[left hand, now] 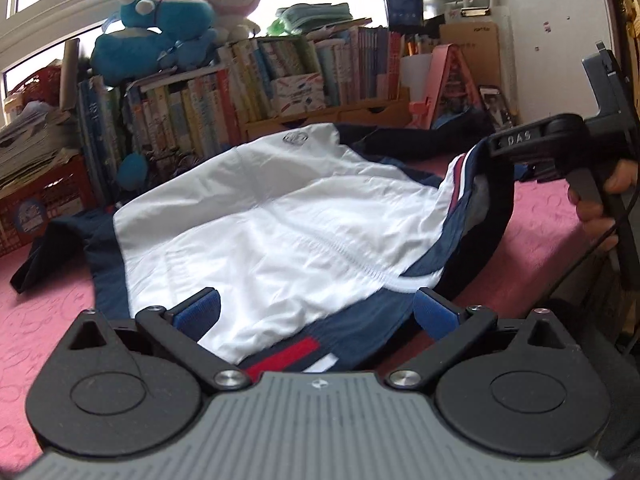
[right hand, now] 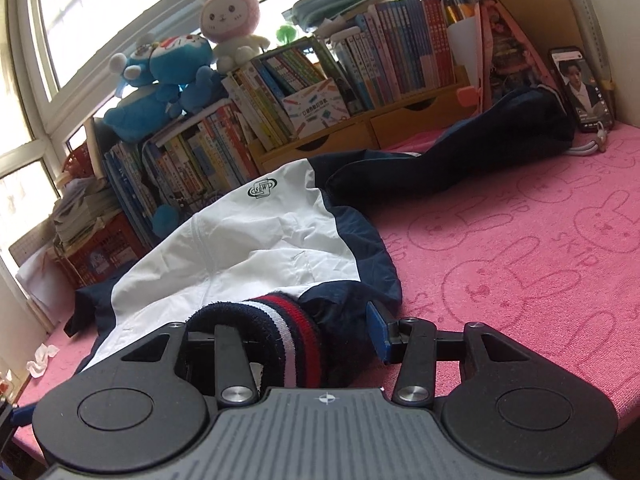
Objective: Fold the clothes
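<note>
straight ahead of the left gripper: white and navy zip-up jacket spread on the pink rabbit-print bed cover, red-white-navy striped hem just under the blue pads. jaws spread wide there, nothing pinched between them.

off to the upper right of it, right gripper lifting a corner of the same jacket, fabric draped down from its tip, a hand wrapped round the handle.

from the right wrist view, striped ribbed hem band bunched between the fingers of the right gripper, left finger buried under cloth, blue right pad clear of it; whether clamped shut, cannot tell.

far ahead and right: dark navy garment lying apart, black phone propped beyond it. behind the jacket, rows of colourful books, blue plush toy and pink rabbit plush on top.
</note>
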{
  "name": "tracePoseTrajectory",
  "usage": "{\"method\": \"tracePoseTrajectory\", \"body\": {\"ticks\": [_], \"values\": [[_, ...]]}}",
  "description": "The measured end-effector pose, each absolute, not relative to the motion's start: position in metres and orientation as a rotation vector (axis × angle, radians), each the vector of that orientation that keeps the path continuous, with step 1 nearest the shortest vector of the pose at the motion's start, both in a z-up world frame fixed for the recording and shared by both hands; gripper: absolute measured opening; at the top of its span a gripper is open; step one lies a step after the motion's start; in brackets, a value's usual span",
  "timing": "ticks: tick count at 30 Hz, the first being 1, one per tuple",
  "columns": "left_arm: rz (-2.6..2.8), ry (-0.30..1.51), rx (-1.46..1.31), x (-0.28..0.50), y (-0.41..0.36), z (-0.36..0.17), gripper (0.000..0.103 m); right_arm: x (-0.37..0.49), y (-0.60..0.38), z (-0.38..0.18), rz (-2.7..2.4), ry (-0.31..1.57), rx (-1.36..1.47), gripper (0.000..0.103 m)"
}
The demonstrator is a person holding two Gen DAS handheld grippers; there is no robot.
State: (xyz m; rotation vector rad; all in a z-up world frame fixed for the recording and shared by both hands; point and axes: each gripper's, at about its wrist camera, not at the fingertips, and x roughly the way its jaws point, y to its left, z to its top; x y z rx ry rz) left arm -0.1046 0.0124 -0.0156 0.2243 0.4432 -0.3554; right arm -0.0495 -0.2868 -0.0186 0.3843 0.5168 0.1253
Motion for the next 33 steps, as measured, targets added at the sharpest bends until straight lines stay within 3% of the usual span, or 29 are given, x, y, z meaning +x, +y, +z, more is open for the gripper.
{"method": "tracePoseTrajectory", "body": {"ticks": [13,27,33], "values": [[-0.370,0.429,0.251,-0.083,-0.020,-0.026,0.103,-0.054,-0.298,-0.028,0.103,0.514,0.416,0.047],[0.145,0.502,0.426,-0.104,0.073,-0.035,0.103,-0.063,-0.295,-0.031,0.068,0.476,0.308,0.053],[0.564,0.548,0.304,-0.105,0.143,-0.029,0.102,-0.073,-0.294,-0.038,0.041,0.485,0.214,0.053]]}}
